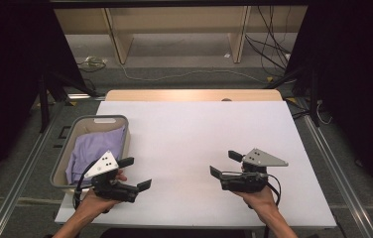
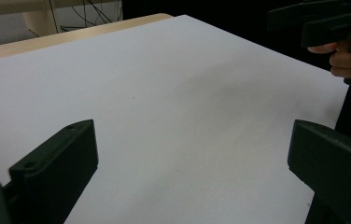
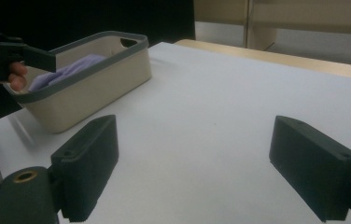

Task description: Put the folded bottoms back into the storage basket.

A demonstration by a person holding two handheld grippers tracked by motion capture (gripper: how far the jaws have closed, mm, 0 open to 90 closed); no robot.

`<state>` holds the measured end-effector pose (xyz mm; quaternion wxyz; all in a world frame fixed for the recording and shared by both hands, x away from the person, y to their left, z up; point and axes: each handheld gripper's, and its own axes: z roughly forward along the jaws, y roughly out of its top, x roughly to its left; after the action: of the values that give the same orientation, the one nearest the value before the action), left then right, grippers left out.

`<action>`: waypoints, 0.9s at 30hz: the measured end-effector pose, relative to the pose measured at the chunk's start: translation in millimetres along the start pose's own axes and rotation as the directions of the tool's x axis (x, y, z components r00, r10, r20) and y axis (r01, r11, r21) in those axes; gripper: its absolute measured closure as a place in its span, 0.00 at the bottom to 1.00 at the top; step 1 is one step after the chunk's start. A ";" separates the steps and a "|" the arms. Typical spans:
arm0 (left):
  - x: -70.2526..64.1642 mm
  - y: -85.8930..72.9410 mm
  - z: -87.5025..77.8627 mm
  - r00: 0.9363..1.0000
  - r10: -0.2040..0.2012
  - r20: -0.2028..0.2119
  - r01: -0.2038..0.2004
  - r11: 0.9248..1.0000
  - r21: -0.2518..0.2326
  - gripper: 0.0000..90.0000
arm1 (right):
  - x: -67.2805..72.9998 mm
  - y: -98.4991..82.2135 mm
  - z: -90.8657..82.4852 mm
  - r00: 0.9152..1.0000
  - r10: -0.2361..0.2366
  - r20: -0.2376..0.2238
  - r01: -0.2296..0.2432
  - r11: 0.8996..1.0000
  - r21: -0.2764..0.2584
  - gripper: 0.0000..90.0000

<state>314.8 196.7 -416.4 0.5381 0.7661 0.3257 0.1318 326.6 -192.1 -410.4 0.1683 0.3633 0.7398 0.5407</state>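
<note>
A dark-curtained room with a grey floor and trailing cables surrounds a wooden bench (image 1: 194, 95) whose top is almost wholly covered by a plain white sheet (image 1: 199, 144). At the sheet's left edge stands a beige basket (image 1: 59, 166) with a grey rim, and inside it lies a lilac cloth (image 1: 93, 148), loosely folded and reaching about to the rim (in the right gripper view it shows as a soft mound just under the rim).

The left hand-held gripper (image 1: 139, 172) hovers just beside the basket's near right corner, jaws spread wide with nothing between them; the left gripper view looks out over bare white sheet between its two jaws. The right hand-held gripper (image 1: 222, 164) sits well apart on the right side of the sheet, turned toward the basket, its jaws equally released and empty.

As I judge it, the work with the cloth is either at its very beginning or already finished: the cloth rests in the basket, neither hand-held gripper touches it, and the sheet is bare. If the cloth is to come out, every step remains.

No brand, label or readable writing appears on the basket, cloth or either hand-held gripper.
</note>
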 end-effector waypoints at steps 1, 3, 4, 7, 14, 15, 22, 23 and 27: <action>-0.4 -0.2 -0.1 1.000 0.001 0.001 -0.001 1.000 0.001 0.01 | -0.1 -0.6 -0.7 1.000 0.001 0.000 -0.001 1.000 0.002 0.18; -0.6 -0.6 -0.2 1.000 0.005 0.001 -0.005 1.000 0.006 0.01 | 0.3 -1.7 -1.8 1.000 -0.002 -0.004 0.002 1.000 0.001 0.19; -0.8 -0.8 -0.3 1.000 0.005 0.000 -0.005 1.000 0.008 0.01 | 0.6 -2.0 -2.2 1.000 -0.004 -0.003 0.004 1.000 0.002 0.19; -1.3 -1.8 -0.2 1.000 0.002 0.002 -0.002 1.000 0.007 0.01 | 2.3 -2.8 -4.0 1.000 -0.011 -0.002 0.011 1.000 0.002 0.19; -1.4 -2.3 0.4 1.000 0.002 0.006 -0.002 1.000 0.010 0.00 | 2.0 -3.5 -7.6 1.000 -0.008 0.008 0.008 1.000 -0.007 0.18; -1.2 -2.3 0.3 1.000 0.000 0.007 0.000 1.000 0.009 0.00 | 1.9 -3.5 -7.6 1.000 -0.007 0.008 0.007 1.000 -0.007 0.19; -0.5 -2.0 -0.1 1.000 -0.007 0.006 0.007 1.000 0.002 0.00 | 2.6 -3.5 -6.8 1.000 -0.017 0.018 0.018 1.000 -0.003 0.19; -0.4 -1.9 -0.2 1.000 -0.007 0.006 0.007 1.000 0.001 0.00 | 2.3 -3.5 -6.9 1.000 -0.017 0.021 0.018 1.000 -0.005 0.19; -0.3 -1.7 -0.3 1.000 -0.008 0.007 0.008 1.000 -0.001 0.00 | 0.8 -3.1 -8.0 0.999 -0.012 0.030 0.012 1.000 -0.013 0.19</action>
<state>313.8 197.1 -417.8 0.5402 0.7650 0.3270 0.1271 319.8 -197.4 -410.3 0.1848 0.3659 0.7359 0.5389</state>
